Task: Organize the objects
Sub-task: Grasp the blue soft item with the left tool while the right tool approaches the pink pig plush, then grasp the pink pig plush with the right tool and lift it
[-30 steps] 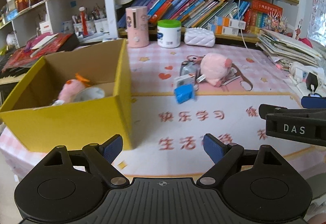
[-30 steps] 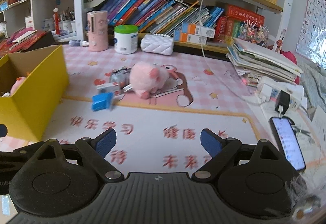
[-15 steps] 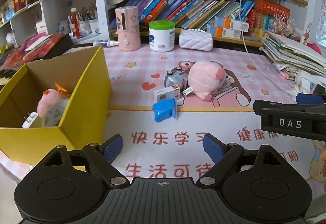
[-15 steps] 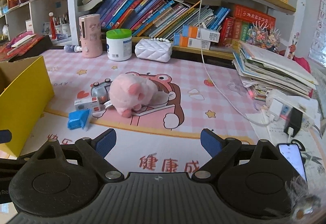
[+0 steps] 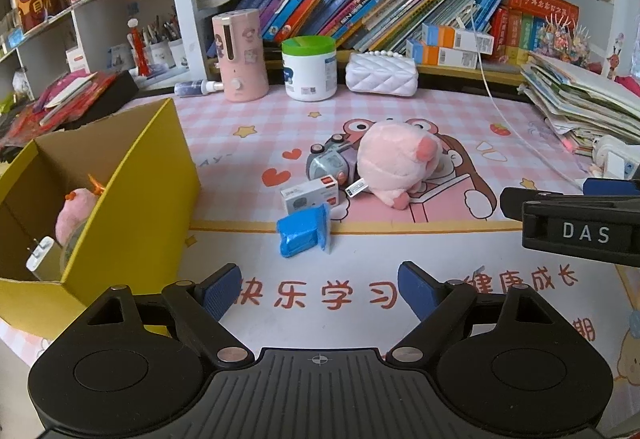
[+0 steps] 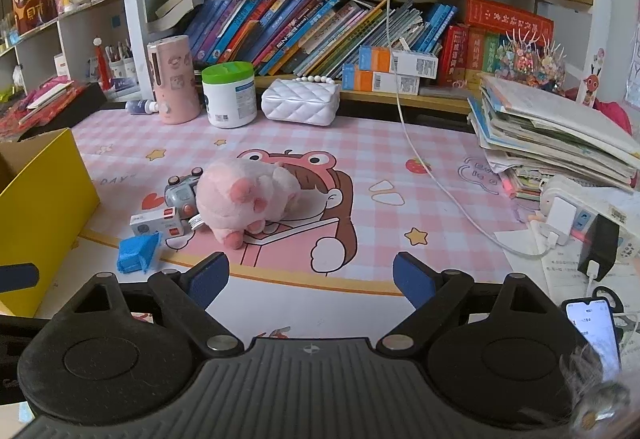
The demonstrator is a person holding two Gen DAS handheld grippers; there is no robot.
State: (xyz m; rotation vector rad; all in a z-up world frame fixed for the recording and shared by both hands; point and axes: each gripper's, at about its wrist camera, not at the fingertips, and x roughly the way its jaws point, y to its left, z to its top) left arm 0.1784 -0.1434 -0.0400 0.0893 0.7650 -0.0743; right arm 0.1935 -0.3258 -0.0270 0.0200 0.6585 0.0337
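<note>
A: Two grippers, both with jaws wide and nothing between them: the left gripper [image 5: 320, 289] and the right gripper [image 6: 310, 279].

B: Beyond them?

A: Four loose things mid-worktop: one blue packet [image 5: 304, 235], one small white box [image 5: 310, 195] touching it, one grey toy camera [image 5: 328, 165], one pink plush pig [image 5: 396, 165]. One yellow box [image 5: 132, 199] at the left edge holds another pink plush [image 5: 74, 213].

B: Changed?

A: Both grippers have moved nearer the cluster; the yellow box now sits further left in both views.
</note>
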